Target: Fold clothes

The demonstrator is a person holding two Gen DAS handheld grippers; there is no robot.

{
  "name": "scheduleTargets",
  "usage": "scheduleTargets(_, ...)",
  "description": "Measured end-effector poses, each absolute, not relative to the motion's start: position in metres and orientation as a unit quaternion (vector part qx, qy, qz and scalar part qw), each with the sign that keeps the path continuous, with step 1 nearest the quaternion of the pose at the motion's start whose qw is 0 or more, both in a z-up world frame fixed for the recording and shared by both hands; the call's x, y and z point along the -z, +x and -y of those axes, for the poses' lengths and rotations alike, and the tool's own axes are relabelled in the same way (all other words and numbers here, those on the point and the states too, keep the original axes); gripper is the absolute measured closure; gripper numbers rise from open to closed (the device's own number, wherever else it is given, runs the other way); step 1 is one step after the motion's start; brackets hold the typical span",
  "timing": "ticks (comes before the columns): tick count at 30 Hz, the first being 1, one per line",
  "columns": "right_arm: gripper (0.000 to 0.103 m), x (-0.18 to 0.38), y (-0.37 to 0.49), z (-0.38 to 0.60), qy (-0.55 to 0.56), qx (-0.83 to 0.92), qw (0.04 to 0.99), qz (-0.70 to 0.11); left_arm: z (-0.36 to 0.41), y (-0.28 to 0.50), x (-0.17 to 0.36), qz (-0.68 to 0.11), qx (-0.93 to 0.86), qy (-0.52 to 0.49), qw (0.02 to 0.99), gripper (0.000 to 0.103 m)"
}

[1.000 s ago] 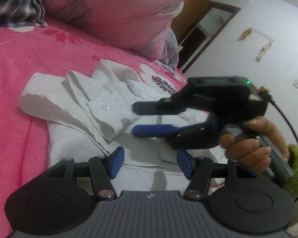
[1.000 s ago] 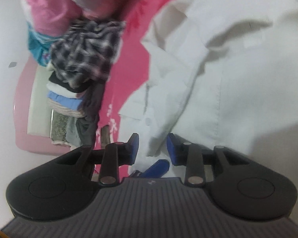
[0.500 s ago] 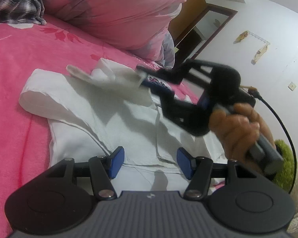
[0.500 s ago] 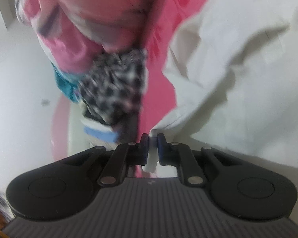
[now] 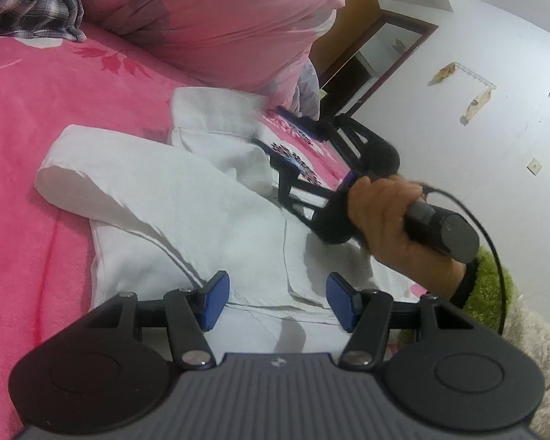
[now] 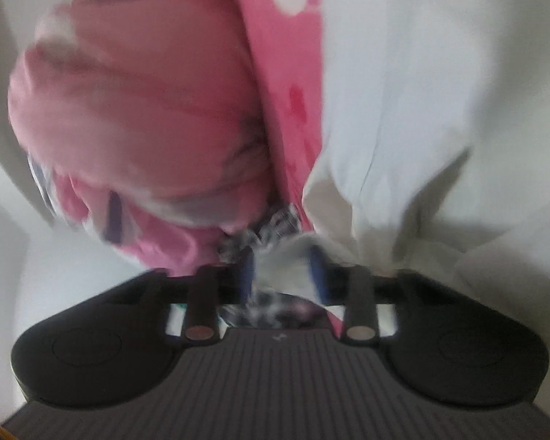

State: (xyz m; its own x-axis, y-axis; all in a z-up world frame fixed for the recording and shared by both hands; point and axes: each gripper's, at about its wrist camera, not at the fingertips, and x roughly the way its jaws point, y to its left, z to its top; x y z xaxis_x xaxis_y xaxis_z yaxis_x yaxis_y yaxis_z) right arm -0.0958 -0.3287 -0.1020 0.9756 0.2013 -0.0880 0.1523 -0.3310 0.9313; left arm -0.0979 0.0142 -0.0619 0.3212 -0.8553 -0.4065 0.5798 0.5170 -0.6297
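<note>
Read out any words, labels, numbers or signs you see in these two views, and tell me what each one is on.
No readable text in either view.
Left gripper: a small pale emblem on its grey body, a mark rather than letters.
Pink bedspread: a dark printed patch beside the white shirt, too blurred to tell whether it holds letters.
Wall: a small plate and hanging scraps, no writing visible.
Right wrist view: motion-blurred, nothing legible.

A bed with a pink floral bedspread (image 5: 36, 117) and a big pink pillow (image 5: 216, 18); behind, a white wall (image 5: 458, 139) and dark wooden door frame (image 5: 381, 73).
</note>
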Motion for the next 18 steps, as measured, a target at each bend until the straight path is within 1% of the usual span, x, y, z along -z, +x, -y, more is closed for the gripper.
scheduleTargets(1,0.054,0.103,-0.099,0.329,0.820,-0.022,0.564,-0.094,-0.015,-0.098,0.062,-0.365,0.454,-0.190,0.790,0.043)
scheduleTargets(2,0.053,0.101,-0.102,0.330,0.822,-0.023,0.563,-0.083,-0.015,-0.098,0.062,-0.365,0.454,-0.191,0.790,0.043)
scheduleTargets(5,0.053,0.092,-0.110,0.332,0.813,-0.025,0.578,-0.070,-0.016,-0.097,0.061,-0.364,0.456,-0.193,0.789,0.043)
scheduleTargets(8,0.053,0.068,-0.109,0.330,0.763,-0.023,0.634,-0.123,-0.017,-0.096,0.061,-0.363,0.458,-0.195,0.787,0.043)
scheduleTargets(12,0.053,0.029,-0.104,0.321,0.657,-0.013,0.729,-0.193,-0.017,-0.097,0.059,-0.362,0.457,-0.194,0.789,0.043)
scheduleTargets(15,0.053,0.005,-0.113,0.313,0.599,-0.018,0.771,-0.217,-0.018,-0.100,0.055,-0.360,0.457,-0.192,0.790,0.043)
scheduleTargets(18,0.053,-0.008,-0.149,0.308,0.570,-0.022,0.790,-0.225,-0.020,-0.106,0.049,-0.357,0.461,-0.188,0.791,0.043)
